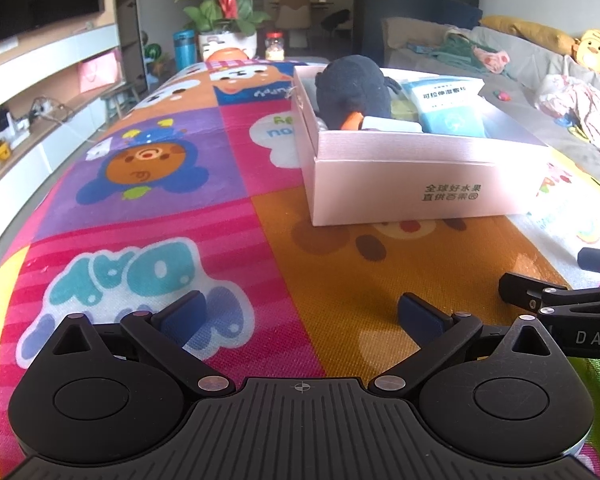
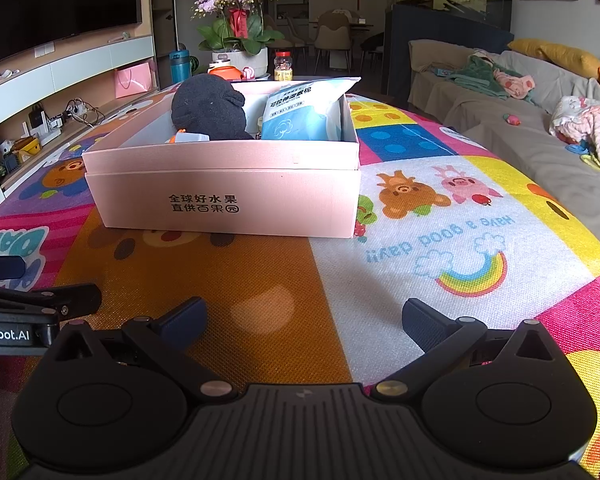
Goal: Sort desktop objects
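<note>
My left gripper (image 1: pixel 300 314) sits low over the patterned mat (image 1: pixel 148 200), jaws spread wide with only mat between the blue pads (image 1: pixel 184 314). My right gripper (image 2: pixel 304 320) is the same: spread apart, holding nothing, hovering over the orange and white panels. I can see each tool's body at the inner edge of the other's view, so they sit just beside each other. The pink box (image 2: pixel 228 196) stands farther out on the mat, well clear of both sets of jaws, ahead and right of the left one, ahead and slightly left of the right one. Inside it lie a black plush toy (image 2: pixel 210 108) on the left and a blue-and-white packet (image 2: pixel 300 116) leaning on the right.
</note>
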`<move>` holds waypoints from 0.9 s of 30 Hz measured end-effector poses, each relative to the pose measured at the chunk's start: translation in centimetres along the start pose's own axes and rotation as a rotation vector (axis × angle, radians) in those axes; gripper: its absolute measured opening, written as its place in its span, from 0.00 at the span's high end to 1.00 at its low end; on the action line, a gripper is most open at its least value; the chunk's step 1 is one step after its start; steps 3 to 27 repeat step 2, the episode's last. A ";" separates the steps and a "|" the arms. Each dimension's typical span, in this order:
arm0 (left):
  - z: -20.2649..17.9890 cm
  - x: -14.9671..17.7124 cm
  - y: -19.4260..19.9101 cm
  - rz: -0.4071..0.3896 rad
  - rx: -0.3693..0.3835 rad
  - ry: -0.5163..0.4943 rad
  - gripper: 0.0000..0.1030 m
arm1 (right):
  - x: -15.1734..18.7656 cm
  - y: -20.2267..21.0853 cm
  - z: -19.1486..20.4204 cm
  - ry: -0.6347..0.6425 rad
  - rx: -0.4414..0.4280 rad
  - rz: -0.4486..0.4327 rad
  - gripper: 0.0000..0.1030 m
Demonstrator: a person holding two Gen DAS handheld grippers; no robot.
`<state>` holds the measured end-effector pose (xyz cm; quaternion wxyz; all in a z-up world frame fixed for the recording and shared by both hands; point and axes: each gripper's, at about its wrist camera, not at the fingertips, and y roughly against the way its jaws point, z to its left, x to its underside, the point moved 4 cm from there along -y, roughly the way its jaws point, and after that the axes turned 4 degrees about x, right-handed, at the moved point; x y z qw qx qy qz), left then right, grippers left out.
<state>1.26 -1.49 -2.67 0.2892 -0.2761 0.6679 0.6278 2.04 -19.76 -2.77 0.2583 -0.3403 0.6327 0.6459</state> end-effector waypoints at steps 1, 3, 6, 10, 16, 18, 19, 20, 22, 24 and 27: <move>0.1 0.0 0.0 0.000 0.000 0.000 0.00 | 0.0 0.0 0.0 0.000 0.000 0.000 0.00; 0.4 -0.1 -0.1 0.000 0.000 0.001 0.00 | 0.0 0.0 0.0 0.000 0.000 0.000 0.00; 0.4 -0.1 -0.1 0.000 0.000 0.001 0.00 | 0.0 0.0 0.0 0.000 0.000 0.000 0.00; 0.4 -0.1 -0.1 0.000 0.000 0.001 0.00 | 0.0 0.0 0.0 0.000 0.000 0.000 0.00; 0.4 -0.1 -0.1 0.000 0.000 0.001 0.00 | 0.0 0.0 0.0 0.000 0.000 0.000 0.00; 0.4 -0.1 -0.1 0.000 0.000 0.001 0.00 | 0.0 0.0 0.0 0.000 0.000 0.000 0.00; 0.4 -0.1 -0.1 0.000 0.000 0.001 0.00 | 0.0 0.0 0.0 0.000 0.000 0.000 0.00; 0.4 -0.1 -0.1 0.000 0.000 0.001 0.00 | 0.0 0.0 0.0 0.000 0.000 0.000 0.00; 0.4 -0.1 -0.1 0.000 0.000 0.001 0.00 | 0.0 0.0 0.0 0.000 0.000 0.000 0.00; 0.4 -0.1 -0.1 0.000 0.000 0.001 0.00 | 0.0 0.0 0.0 0.000 0.000 0.000 0.00; 0.4 -0.1 -0.1 0.000 0.000 0.001 0.00 | 0.0 0.0 0.0 0.000 0.000 0.000 0.00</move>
